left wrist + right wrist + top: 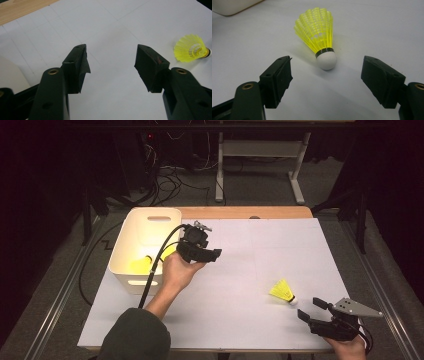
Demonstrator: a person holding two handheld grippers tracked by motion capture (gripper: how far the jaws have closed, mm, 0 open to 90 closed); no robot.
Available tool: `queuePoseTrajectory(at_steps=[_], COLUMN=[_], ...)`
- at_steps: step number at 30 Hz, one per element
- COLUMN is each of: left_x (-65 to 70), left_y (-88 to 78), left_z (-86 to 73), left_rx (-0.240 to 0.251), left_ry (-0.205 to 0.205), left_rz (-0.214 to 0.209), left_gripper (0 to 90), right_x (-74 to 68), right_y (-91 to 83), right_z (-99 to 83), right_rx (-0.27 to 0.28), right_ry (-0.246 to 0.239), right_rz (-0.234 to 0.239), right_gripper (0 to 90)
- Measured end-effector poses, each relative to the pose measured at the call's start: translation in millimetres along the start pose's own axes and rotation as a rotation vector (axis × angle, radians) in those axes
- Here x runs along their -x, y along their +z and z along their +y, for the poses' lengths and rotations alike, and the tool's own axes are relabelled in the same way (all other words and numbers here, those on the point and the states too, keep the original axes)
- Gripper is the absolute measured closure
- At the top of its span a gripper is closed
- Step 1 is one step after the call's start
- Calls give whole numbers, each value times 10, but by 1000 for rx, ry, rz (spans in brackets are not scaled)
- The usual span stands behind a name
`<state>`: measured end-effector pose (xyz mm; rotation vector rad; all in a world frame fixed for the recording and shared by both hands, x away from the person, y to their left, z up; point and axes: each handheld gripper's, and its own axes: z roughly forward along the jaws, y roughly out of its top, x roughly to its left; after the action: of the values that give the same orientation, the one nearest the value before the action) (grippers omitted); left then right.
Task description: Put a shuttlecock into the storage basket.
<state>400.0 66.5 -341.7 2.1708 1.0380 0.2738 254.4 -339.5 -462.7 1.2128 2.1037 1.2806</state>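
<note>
We hold our right gripper (311, 309) low near the 5 o'clock corner of the white sheet (235, 270), its jaws spread wide with nothing between them. In the right gripper view the yellow shuttlecock (319, 35) lies just ahead of the gap, at 12 o'clock from the jaws, white cork tip toward us and the skirt fanning away. It rests on its side on the sheet, close to the fingertips but apart from both.

In the high view that shuttlecock (283, 291) sits at about 10 o'clock from the right gripper, cork pointing toward 4 o'clock.

Our left gripper (212, 254) hangs above the sheet just beside the white bin (146, 222), at the bin's 3 o'clock side, its jaws also standing wide apart and holding nothing. In the left gripper view bare sheet shows between its jaws and the shuttlecock (190, 48) lies far off at 2 o'clock.

Inside the bin, more yellow shuttlecocks (141, 265) rest on the floor near its 6 o'clock wall. The wooden table edge (245, 212) shows at 12 o'clock beyond the sheet.
</note>
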Motion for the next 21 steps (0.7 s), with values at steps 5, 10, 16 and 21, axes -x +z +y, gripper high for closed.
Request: queuePoseTrajectory(at_steps=[5, 10, 16, 21], left_x=[45, 68, 71, 84], left_y=[57, 104, 126, 133], left_z=[-9, -32, -66, -74], left_rx=[-7, -13, -13, -17], left_ry=[9, 11, 7, 6], left_rz=[3, 1, -2, -8], left_gripper=[439, 439, 440, 441], right_x=[-1, -1, 1, 5], right_y=[-6, -4, -2, 0], right_z=[-2, -1, -1, 2], right_rx=[3, 3, 3, 3], right_ry=[3, 2, 0, 3], right_rz=[1, 2, 2, 1], right_gripper=[249, 249, 249, 249])
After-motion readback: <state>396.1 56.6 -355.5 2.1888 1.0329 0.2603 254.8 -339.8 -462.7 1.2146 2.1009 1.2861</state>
